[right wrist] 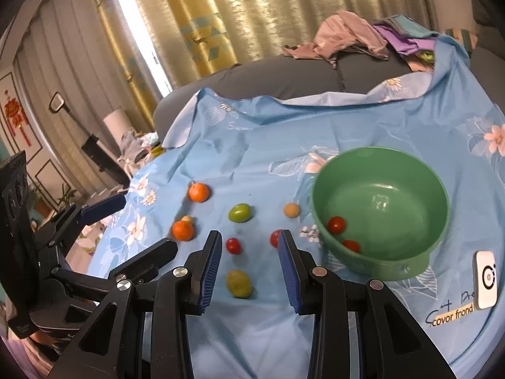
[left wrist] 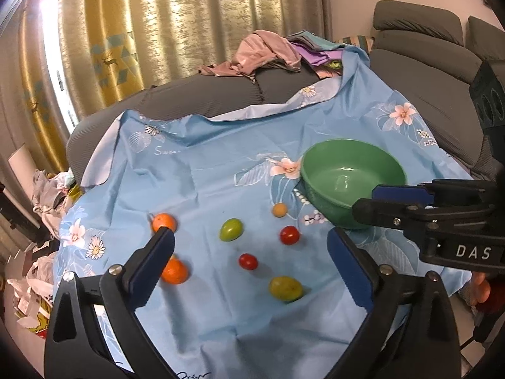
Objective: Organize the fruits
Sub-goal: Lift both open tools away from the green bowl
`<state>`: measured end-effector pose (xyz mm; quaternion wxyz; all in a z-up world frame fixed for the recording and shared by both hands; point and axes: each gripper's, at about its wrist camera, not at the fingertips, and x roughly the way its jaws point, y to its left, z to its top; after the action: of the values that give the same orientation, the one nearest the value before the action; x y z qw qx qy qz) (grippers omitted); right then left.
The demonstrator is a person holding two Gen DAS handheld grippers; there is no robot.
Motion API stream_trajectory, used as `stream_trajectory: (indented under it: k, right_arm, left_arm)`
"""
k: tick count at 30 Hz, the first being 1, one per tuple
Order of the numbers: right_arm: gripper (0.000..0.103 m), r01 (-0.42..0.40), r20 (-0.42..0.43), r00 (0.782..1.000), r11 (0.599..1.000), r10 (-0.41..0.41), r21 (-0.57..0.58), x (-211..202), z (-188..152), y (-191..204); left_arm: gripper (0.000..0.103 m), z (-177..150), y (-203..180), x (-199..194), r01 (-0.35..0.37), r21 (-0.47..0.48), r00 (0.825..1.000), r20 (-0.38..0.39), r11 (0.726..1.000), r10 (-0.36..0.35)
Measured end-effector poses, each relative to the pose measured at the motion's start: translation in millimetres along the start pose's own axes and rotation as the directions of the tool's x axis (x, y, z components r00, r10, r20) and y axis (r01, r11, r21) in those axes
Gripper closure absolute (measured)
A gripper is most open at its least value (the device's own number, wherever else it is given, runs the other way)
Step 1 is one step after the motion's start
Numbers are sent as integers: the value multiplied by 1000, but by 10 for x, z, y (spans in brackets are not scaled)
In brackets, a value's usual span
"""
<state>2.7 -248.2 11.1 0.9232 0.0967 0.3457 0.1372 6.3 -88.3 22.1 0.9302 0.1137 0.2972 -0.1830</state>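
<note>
Several small fruits lie on a blue flowered cloth [left wrist: 205,183]: two oranges [left wrist: 174,271] [left wrist: 163,222], a green tomato [left wrist: 231,229], two red tomatoes [left wrist: 289,234] [left wrist: 248,261], a yellow-green fruit [left wrist: 285,287] and a small tan fruit [left wrist: 279,210]. A green bowl [right wrist: 382,170] stands to the right and holds two red tomatoes [right wrist: 335,224] [right wrist: 351,245]. My left gripper [left wrist: 251,249] is open and empty above the fruits. My right gripper [right wrist: 249,248] is open and empty, with a red tomato [right wrist: 234,245] and the yellow-green fruit [right wrist: 239,283] between its fingers in view. The right gripper [left wrist: 372,202] also shows beside the bowl.
The cloth covers a grey sofa [left wrist: 205,94]. Crumpled clothes [left wrist: 268,53] lie at the back. A small white device [right wrist: 486,279] lies on the cloth right of the bowl. Curtains [left wrist: 189,15] hang behind. Clutter [left wrist: 38,252] lies on the floor at left.
</note>
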Motion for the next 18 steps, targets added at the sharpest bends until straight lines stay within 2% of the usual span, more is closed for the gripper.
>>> stream_trajectory:
  k: [4,6,12,18]
  right_arm:
    - [64,4,-17,1000,1000,-4,-25,53,1,121]
    - [58,4,-21,1000,999,-5,-32,71,4,169]
    - [56,9,-34,999,999,-11,-51,137,22,282]
    - [53,28,-71,997,998,-31,-49,288,-2,309]
  left_arm:
    - [4,-33,87,-21,-13,-18,1000,0,1000,13]
    - [3,-54,122,-28,-19,-26,1000,2,999,19]
    - [3,-110,210,-33,-20,-44,1000,-1,999,20]
    - [2,-218,399,106,0,-94,999,-53,996,-5]
